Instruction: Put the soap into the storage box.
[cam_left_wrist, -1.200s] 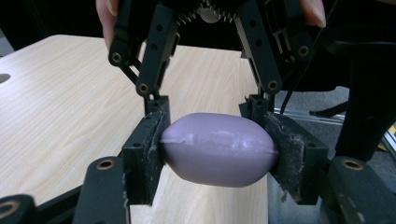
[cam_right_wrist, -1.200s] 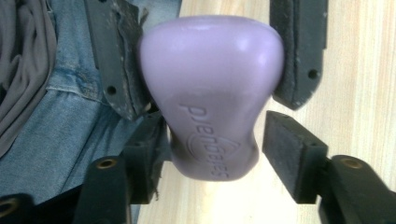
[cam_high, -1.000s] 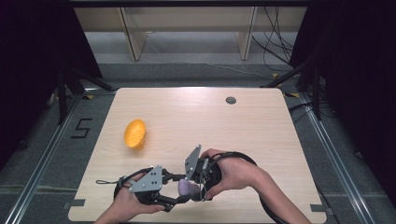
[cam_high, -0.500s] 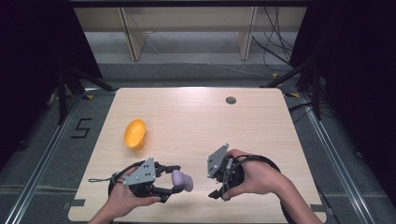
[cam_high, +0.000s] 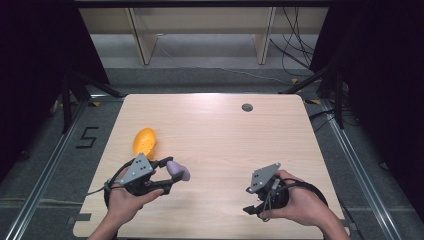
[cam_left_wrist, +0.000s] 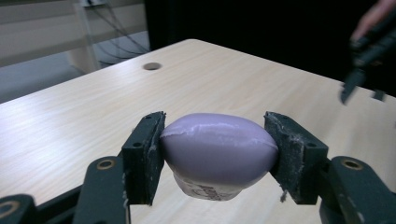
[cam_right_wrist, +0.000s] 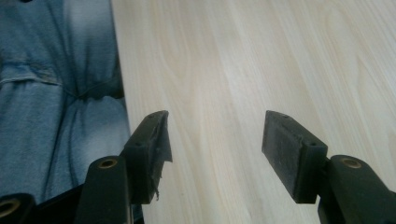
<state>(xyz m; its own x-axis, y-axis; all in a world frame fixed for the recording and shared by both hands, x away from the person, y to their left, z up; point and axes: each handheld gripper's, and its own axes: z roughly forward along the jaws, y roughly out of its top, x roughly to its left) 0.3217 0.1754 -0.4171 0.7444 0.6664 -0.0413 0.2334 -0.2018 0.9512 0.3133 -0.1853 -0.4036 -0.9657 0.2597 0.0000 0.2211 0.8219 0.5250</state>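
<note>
High view, left to right. An orange oval object (cam_high: 145, 142) lies on the wooden table (cam_high: 225, 135), in its left half, nearer the left edge than the centre. Just toward the near edge of it, the person's left hand (cam_high: 122, 200) holds the left gripper (cam_high: 176, 179), whose jaws are clamped on a pale purple rounded object (cam_high: 178, 170); the purple object sits near the orange one but apart from it. In the left gripper view, the purple object (cam_left_wrist: 218, 150) is pressed between the two black pads (cam_left_wrist: 148, 154), one on each side, and its paler underside shows faint printing that is too small to read. A small dark round hole (cam_high: 247, 107) marks the table near the far edge, right of centre. Toward the near right corner, the right hand (cam_high: 300, 202) holds the right gripper (cam_high: 250, 200). In the right gripper view its jaws stand apart over bare wood at the near edge, with blue denim (cam_right_wrist: 56, 93) beyond that edge.
</note>
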